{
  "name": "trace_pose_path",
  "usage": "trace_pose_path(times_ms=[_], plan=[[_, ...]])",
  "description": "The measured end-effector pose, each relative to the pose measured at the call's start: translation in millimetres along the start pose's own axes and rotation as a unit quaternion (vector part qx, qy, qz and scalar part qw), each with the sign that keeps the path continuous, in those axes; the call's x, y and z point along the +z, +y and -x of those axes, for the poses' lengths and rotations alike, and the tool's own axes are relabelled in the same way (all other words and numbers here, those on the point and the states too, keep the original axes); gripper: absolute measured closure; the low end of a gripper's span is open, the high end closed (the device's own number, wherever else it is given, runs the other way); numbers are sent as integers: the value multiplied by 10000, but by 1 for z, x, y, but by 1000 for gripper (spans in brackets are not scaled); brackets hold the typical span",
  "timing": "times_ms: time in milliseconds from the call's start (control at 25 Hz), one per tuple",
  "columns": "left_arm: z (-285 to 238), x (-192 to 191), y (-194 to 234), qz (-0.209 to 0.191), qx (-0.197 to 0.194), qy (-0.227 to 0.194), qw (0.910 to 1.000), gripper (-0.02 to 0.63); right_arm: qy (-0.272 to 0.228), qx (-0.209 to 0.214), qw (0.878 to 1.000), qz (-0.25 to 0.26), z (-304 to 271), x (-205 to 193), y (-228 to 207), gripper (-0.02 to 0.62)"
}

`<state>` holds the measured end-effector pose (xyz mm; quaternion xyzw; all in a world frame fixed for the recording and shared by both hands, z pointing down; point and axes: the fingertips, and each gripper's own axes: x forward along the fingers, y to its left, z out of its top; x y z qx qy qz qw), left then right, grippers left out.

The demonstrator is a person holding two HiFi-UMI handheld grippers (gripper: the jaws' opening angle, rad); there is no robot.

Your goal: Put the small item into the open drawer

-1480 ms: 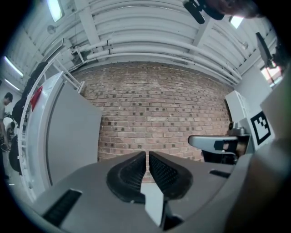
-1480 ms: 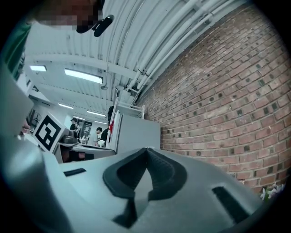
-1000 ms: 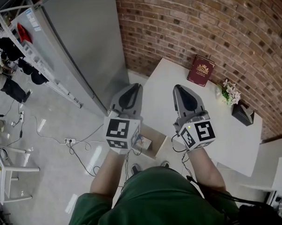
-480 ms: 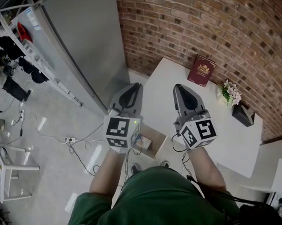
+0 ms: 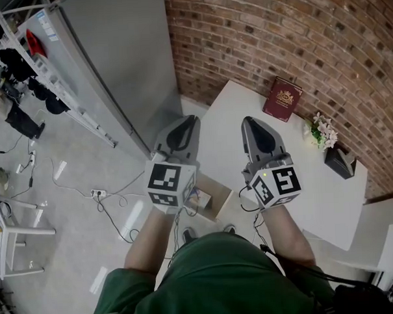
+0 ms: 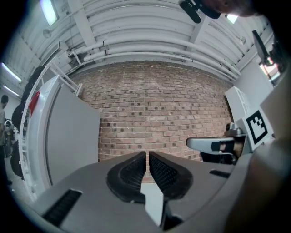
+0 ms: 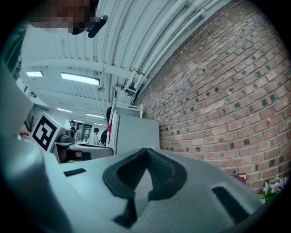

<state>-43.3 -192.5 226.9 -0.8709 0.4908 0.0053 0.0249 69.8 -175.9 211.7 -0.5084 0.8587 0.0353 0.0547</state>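
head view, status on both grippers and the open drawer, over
Left gripper shut, empty; right gripper shut, empty. Light wooden drawer open just below them; small item not made out. No obstruction visible.

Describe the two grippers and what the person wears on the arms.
The left gripper and right gripper are grey, tapered shells with black ribbed fingers. Each carries a white cube printed with black square markers, and thin black cables hang beneath. The person wears a green short-sleeved shirt.
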Motion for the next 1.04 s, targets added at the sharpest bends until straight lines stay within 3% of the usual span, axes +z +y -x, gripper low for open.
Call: trace_pose_path(times_ms=[1040], plan=[[-20, -17, -38, 59, 228, 234, 9994, 591, 39, 160, 9996, -229, 21, -11, -53, 594]])
